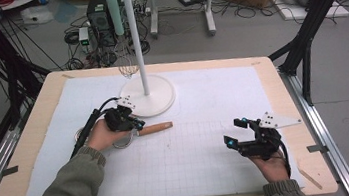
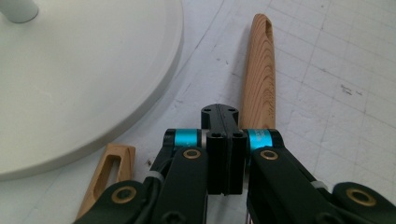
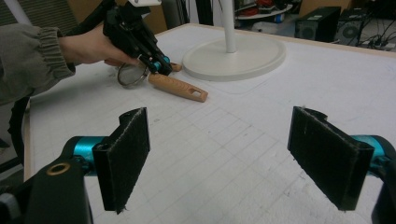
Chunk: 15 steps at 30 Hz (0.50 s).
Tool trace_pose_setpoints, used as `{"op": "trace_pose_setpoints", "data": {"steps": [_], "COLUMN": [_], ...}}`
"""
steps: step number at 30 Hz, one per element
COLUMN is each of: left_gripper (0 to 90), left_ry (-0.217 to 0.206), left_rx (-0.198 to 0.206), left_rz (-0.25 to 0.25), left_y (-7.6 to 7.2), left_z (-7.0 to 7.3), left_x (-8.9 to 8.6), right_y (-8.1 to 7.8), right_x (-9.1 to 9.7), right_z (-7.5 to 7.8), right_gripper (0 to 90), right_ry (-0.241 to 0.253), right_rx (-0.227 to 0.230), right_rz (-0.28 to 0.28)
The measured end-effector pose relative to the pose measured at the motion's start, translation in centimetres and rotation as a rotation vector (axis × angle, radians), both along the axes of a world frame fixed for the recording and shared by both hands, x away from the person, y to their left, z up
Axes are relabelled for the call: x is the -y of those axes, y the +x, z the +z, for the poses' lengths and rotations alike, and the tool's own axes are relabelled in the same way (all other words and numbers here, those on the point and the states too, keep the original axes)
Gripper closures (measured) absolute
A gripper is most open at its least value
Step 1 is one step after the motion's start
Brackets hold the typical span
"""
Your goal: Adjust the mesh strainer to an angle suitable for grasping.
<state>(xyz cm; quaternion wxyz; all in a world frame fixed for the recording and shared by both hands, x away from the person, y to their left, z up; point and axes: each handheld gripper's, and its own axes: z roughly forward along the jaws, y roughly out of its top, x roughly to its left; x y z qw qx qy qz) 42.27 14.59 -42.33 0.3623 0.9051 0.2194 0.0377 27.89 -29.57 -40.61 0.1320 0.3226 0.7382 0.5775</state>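
A wooden handle (image 1: 156,128) (image 2: 259,79) (image 3: 180,87) lies on the white grid mat, with a metal ring (image 3: 130,74) at its near end by the person's hand. My left gripper (image 1: 138,125) (image 2: 219,112) (image 3: 156,63) is shut, pads pressed together with nothing seen between them, its tip just over the inner end of that handle. A second, slotted wooden handle (image 2: 107,172) lies beside the jaws, next to the stand's base. My right gripper (image 1: 234,131) (image 3: 224,158) hovers open over bare mat at the right, nothing between its pads.
A white stand with a round base (image 1: 160,99) (image 2: 84,70) (image 3: 252,56) rises just behind the left gripper. A wire whisk (image 1: 127,66) and a teal utensil (image 1: 114,9) hang from it. The wooden table edge (image 1: 305,112) frames the mat.
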Motion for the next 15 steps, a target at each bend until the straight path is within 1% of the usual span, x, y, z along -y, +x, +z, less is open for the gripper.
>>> {"op": "trace_pose_setpoints", "data": {"steps": [4, 8, 9, 12, 15], "left_gripper": [89.6, 89.7, 89.6, 89.7, 89.7], "left_ry": [0.013, 0.020, 0.027, 0.024, 0.033], "left_rx": [-0.004, -0.012, -0.010, -0.013, -0.020], "left_rz": [-0.011, -0.011, -0.018, -0.019, -0.030], "left_y": [0.01, -0.07, -0.04, -0.16, -0.20], "left_z": [0.01, -0.06, -0.03, -0.01, 0.09], "left_x": [-0.08, -0.03, -0.06, 0.01, 0.10], "right_y": [-0.03, -0.01, -0.01, -0.03, -0.05], "right_x": [0.06, 0.09, 0.07, 0.07, 0.10], "right_z": [0.01, 0.02, 0.02, 0.03, 0.03], "right_gripper": [19.7, 19.6, 19.7, 19.7, 19.7], "right_ry": [0.005, 0.004, 0.005, 0.004, 0.007], "right_rx": [-0.002, 0.003, 0.003, 0.004, 0.000], "right_rz": [0.001, -0.001, -0.001, 0.000, -0.001]}}
